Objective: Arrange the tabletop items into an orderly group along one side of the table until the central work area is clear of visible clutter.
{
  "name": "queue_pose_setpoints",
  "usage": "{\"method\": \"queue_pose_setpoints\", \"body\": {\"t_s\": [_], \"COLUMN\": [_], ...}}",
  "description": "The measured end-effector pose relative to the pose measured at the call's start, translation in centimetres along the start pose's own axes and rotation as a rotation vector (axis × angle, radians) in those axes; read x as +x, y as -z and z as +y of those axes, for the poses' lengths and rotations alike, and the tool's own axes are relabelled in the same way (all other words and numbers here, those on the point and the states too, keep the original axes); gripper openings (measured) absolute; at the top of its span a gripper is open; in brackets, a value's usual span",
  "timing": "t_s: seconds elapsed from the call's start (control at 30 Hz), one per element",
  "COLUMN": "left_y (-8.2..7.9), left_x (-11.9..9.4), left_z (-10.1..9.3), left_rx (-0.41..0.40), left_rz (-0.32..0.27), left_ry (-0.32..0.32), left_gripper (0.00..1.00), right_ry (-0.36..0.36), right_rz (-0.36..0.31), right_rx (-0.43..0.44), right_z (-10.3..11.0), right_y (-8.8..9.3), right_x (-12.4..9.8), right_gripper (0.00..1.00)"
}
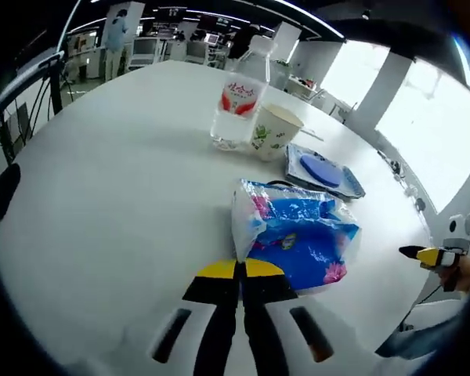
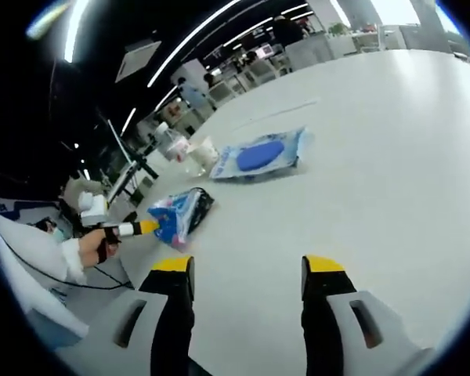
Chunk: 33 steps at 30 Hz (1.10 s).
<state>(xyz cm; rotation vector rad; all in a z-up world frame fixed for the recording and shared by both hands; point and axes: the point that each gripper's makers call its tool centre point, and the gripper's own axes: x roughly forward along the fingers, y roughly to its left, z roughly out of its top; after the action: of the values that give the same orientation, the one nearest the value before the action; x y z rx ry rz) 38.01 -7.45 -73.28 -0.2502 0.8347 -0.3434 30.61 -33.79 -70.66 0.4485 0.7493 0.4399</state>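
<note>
A blue plastic tissue pack point(image 1: 301, 239) lies on the white table point(image 1: 125, 172). My left gripper point(image 1: 239, 266) is shut, its yellow tips pinching the pack's near white edge. Beyond it stand a clear water bottle point(image 1: 239, 94) with a red label and a paper cup point(image 1: 272, 129), side by side. A flat blue packet point(image 1: 323, 171) lies to their right. My right gripper point(image 2: 249, 266) hangs open over bare table, nothing between its fingers. From the right gripper view I see the tissue pack point(image 2: 180, 213), left gripper point(image 2: 145, 228), flat packet point(image 2: 258, 157), cup point(image 2: 204, 153) and bottle point(image 2: 176, 145).
The table edge point(image 1: 392, 305) runs close on the right, where the right gripper point(image 1: 423, 254) and a hand show. A person's hand point(image 2: 90, 247) holds the left gripper at the table edge. Desks and people stand far behind the table.
</note>
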Motion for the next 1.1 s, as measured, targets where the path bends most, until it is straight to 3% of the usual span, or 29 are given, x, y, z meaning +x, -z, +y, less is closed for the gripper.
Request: {"method": "queue_pose_setpoints", "body": {"t_s": [0.1,0.33,0.5,0.7,0.73,0.83,0.97,1.1], "left_y": [0.0,0.1,0.4,0.6,0.8,1.1,1.3,1.3], "left_x": [0.0,0.0,0.2,0.1,0.1,0.0,0.0,0.1], "left_z": [-0.3,-0.9,-1.5,-3.1,-3.2,-3.8,-4.3,-5.5], "left_rx": [-0.013,-0.031,-0.032,-0.057,-0.057,-0.062,-0.069,-0.032], "left_rz": [-0.001,0.0,0.012,0.003,0.005,0.004,0.009,0.02], "left_ry": [0.001,-0.002,0.009,0.06,0.061,0.069,0.077,0.094], "left_gripper": [0.0,0.0,0.0,0.0,0.0,0.0,0.0,0.0], "right_ry": [-0.042,-0.144,-0.168,-0.178,-0.179,-0.178,-0.221,-0.221], "right_rz": [0.022,0.117,0.172,0.202,0.203,0.193,0.208,0.189], "right_rx": [-0.012,-0.034,-0.026,-0.025,-0.024,0.013,0.093,0.069], "right_z": [1.4,6.3,7.8,8.3,8.1,7.6,7.9,7.1], "right_y": [0.2,1.1,1.7,2.4,2.5,2.3,2.0,1.3], "right_x": [1.6,7.7,10.4,10.6,10.5,10.2,9.5,8.8], "right_gripper": [0.54,0.52,0.5,0.37,0.33,0.05,0.01,0.0]}}
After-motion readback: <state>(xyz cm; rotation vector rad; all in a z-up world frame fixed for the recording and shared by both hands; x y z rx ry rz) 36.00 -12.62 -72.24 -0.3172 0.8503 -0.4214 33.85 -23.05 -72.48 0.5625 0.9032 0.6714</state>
